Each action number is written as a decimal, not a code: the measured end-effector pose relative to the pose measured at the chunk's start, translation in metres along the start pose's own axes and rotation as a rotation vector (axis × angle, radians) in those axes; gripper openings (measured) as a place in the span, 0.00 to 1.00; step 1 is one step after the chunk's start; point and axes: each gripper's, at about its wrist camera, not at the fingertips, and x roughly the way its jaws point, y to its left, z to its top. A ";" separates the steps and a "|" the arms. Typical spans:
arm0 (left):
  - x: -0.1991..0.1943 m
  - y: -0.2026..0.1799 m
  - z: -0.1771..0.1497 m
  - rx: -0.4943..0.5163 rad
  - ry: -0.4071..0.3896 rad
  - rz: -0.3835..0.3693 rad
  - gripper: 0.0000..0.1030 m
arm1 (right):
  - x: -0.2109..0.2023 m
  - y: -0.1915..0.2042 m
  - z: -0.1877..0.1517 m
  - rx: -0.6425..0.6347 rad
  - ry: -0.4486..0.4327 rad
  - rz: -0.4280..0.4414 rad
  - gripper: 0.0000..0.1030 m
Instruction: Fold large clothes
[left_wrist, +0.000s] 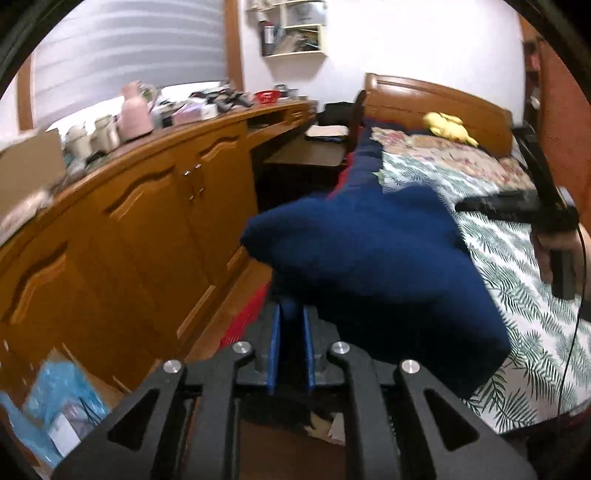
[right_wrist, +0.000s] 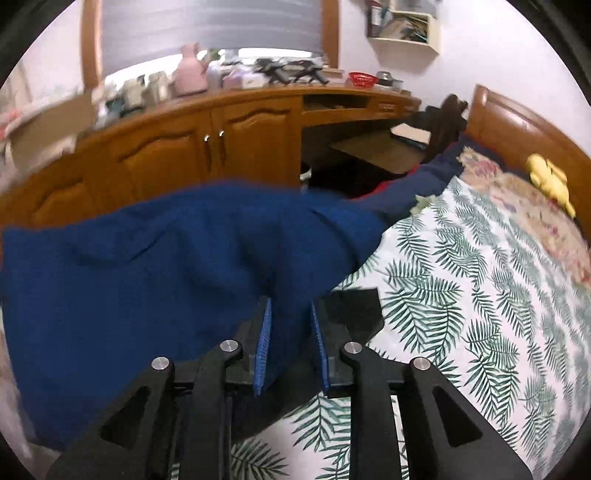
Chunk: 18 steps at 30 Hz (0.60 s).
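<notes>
Navy-blue knitted garment (right_wrist: 159, 280), held off the bed (right_wrist: 480, 288) by both grippers and hanging in loose folds along the bed's near edge. Left gripper (left_wrist: 291, 317): blue-padded fingers (left_wrist: 274, 343) drawn close together, pinching a fold of the fabric, which rises from the pads and bulges up and to the right over the leaf-print bedspread (left_wrist: 524, 295). Right gripper (right_wrist: 290, 317): jaws somewhat wider apart, a thicker bunch of the same cloth filling the gap between the pads (right_wrist: 263, 350); the rest drapes away to the left. In the left wrist view, the right gripper (left_wrist: 513, 206) appears at far right above the bedspread. Background: wooden cabinets (right_wrist: 229, 147) with a cluttered top, a pink jug (right_wrist: 190, 70), a red basket (right_wrist: 364, 79) and a yellow plush toy (right_wrist: 550, 181) beside the headboard (right_wrist: 517, 125).
</notes>
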 end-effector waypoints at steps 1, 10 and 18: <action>-0.002 0.004 -0.006 -0.018 0.000 -0.015 0.09 | 0.000 0.004 -0.003 -0.005 -0.001 -0.011 0.45; -0.045 0.013 -0.016 -0.046 -0.063 -0.020 0.21 | -0.036 0.073 -0.019 -0.016 -0.136 0.264 0.49; -0.080 0.015 -0.020 -0.036 -0.097 0.043 0.26 | -0.001 0.130 -0.051 -0.100 -0.056 0.245 0.49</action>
